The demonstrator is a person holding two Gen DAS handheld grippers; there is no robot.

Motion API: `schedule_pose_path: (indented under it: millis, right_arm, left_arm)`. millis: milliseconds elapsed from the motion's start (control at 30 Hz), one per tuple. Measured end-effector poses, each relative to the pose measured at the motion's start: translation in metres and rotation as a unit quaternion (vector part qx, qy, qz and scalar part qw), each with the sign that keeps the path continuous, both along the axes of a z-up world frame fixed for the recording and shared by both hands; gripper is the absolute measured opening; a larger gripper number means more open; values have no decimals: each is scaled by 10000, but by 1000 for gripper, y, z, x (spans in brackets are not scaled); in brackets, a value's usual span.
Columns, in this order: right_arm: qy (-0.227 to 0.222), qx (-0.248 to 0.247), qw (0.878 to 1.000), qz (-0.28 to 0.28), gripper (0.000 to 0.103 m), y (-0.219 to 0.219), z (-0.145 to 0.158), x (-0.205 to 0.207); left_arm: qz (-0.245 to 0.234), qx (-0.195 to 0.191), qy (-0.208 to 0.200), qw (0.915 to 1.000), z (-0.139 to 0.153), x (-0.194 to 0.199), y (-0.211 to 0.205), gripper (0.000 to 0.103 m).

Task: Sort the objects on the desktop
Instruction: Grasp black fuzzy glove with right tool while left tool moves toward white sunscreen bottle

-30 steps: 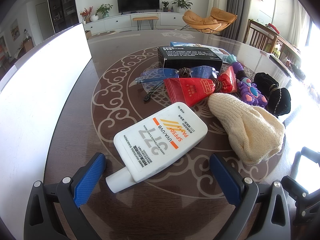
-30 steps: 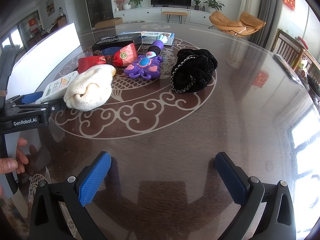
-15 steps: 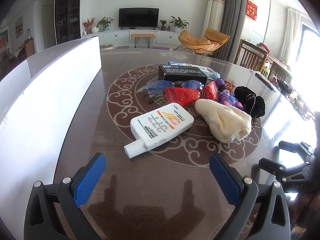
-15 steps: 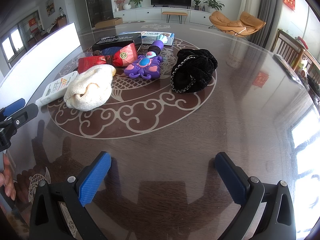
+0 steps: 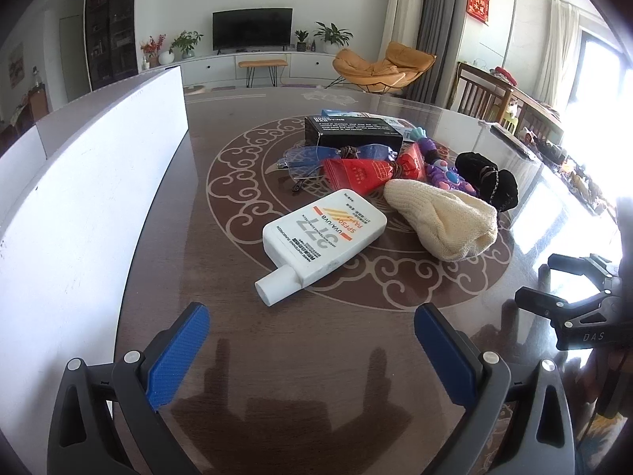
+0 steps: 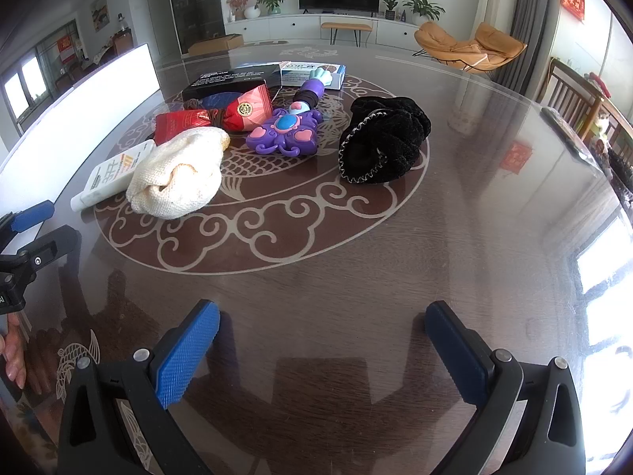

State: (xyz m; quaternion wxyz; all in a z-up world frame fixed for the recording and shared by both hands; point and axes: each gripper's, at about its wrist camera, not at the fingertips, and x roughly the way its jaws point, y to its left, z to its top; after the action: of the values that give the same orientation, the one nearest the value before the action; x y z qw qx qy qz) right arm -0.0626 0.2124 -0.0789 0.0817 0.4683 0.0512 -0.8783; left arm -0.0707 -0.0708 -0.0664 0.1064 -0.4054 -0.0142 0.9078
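Clearly "SPF50+" (sunscreen bottle)

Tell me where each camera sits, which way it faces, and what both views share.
Left wrist: on the left tool, low over the table, facing the sunscreen bottle; its open blue fingers show.
Right wrist: on the right tool, facing the black pouch; open fingers and the left tool show.
Shared: the cream knit hat and the bottle.

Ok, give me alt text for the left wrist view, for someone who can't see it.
Open left tongs hover empty over a dark patterned table, short of a white sunscreen bottle. Behind it lie a cream knit hat, red pouch, glasses and black box.
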Motion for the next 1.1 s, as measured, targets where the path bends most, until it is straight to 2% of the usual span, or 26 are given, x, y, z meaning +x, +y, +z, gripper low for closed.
schedule_pose_path:
  millis: [67,300,400,467,533,600,667,767,800,833,867,900,1033,1100]
  right_arm:
    - [-1,-1,10000,-3,103,0,0,0]
    - [-36,83,10000,-9,103,5,3,3]
    - [502,198,9985,-76,103,16,25,0]
    - [705,160,9973,-137,103,23,45,-21]
    - [491,14,9985,-238,103,30,55,-57]
    - [6,-106,9991,-407,103,35,51,-98]
    - [-280,-230,9975,-602,103,39,42,-128]
    - [-418,-101,9967,-686,102,33,32,-153]
    - [-455,-48,9969,-641,94,28,29,-157]
    - [-492,-20,9973,-548,69,24,26,-158]
    - [-541,-1,9976,-442,53,20,24,-158]
    - [-567,64,9977,-360,43,16,21,-154]
    - [-389,107,9992,75,43,8,20,-105]
    - [-375,-13,9991,191,43,10,19,-66]
  left_arm:
    - [-32,177,-33,9998,-1,0,-4,103]
    - [130,201,-6,9997,0,2,-7,103]
    - [223,275,-105,9993,-3,-1,-12,103]
    - [240,331,-181,9990,-4,-3,-13,103]
    - [255,274,-178,9991,-5,-3,-12,103]
    - [277,225,-141,9993,-4,-2,-11,103]
    - [288,219,-159,9992,-4,-2,-11,103]
    - [265,275,-200,9991,-5,-4,-12,103]
    - [247,302,-215,9990,-5,-4,-13,103]
    - [224,339,-228,9989,-6,-4,-13,103]
    - [217,366,-239,9988,-6,-4,-14,103]
    - [221,386,-242,9987,-6,-5,-14,103]
    - [341,312,-112,9989,-3,-1,-15,103]
    - [116,297,-68,9995,0,-4,-11,103]
